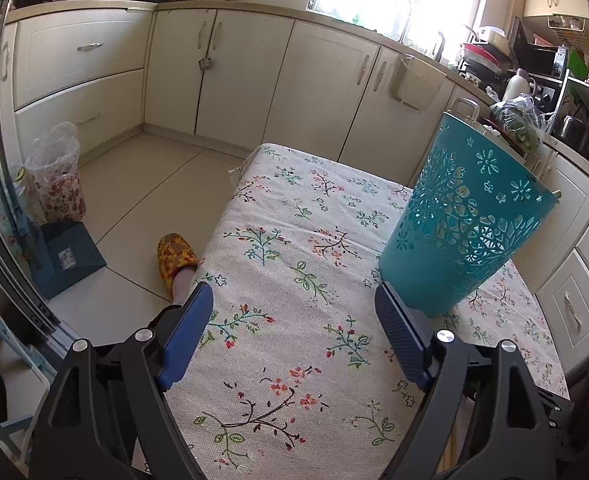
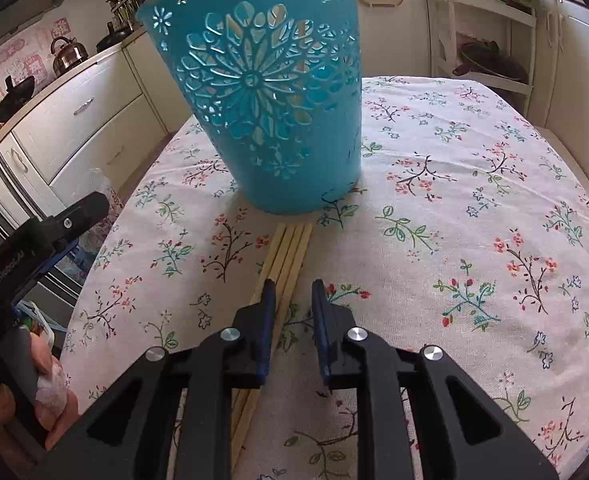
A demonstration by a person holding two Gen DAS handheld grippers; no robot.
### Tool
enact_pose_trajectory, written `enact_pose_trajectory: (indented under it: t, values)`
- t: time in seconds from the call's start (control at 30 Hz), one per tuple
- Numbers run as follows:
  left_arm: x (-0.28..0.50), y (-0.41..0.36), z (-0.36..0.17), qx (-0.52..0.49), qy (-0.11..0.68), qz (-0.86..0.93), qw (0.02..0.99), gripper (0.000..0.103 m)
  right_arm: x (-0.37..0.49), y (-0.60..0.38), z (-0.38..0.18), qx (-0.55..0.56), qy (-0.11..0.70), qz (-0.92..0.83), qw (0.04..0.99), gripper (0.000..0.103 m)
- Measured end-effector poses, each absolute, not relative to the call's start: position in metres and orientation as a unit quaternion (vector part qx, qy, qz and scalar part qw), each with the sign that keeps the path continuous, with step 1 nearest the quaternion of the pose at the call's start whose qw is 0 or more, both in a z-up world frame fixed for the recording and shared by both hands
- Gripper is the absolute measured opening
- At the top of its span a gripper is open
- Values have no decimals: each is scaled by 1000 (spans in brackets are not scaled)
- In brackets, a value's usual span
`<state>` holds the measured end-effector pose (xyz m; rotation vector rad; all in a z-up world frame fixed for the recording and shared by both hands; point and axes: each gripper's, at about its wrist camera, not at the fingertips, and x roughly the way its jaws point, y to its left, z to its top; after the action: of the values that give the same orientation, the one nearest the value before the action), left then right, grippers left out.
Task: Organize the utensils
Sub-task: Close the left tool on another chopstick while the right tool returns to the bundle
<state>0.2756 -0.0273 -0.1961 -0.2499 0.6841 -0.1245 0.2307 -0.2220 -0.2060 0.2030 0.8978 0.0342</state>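
Chopsticks (image 2: 290,248) lie on the table (image 2: 474,168), tips just before the upright basket (image 2: 262,92).

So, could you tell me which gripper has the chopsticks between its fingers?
The right gripper: chopsticks lie between its narrow fingers; the left gripper gapes empty.
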Motion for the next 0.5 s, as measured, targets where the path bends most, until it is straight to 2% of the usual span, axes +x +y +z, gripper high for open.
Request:
enact_pose_trajectory:
  t: [0.2, 0.3, 0.5]
  values:
    - [277, -29, -197, -119, 338, -63, 931, 80, 231, -226, -207, 96, 438, 15, 894, 16]
    - [276, -39, -194, -97, 336, -70, 934, 80, 233, -215, -206, 49, 445, 11, 894, 14]
    - [274, -90, -197, -10, 393, -139, 909, 80, 228, -222, -205, -28, 461, 53, 885, 10]
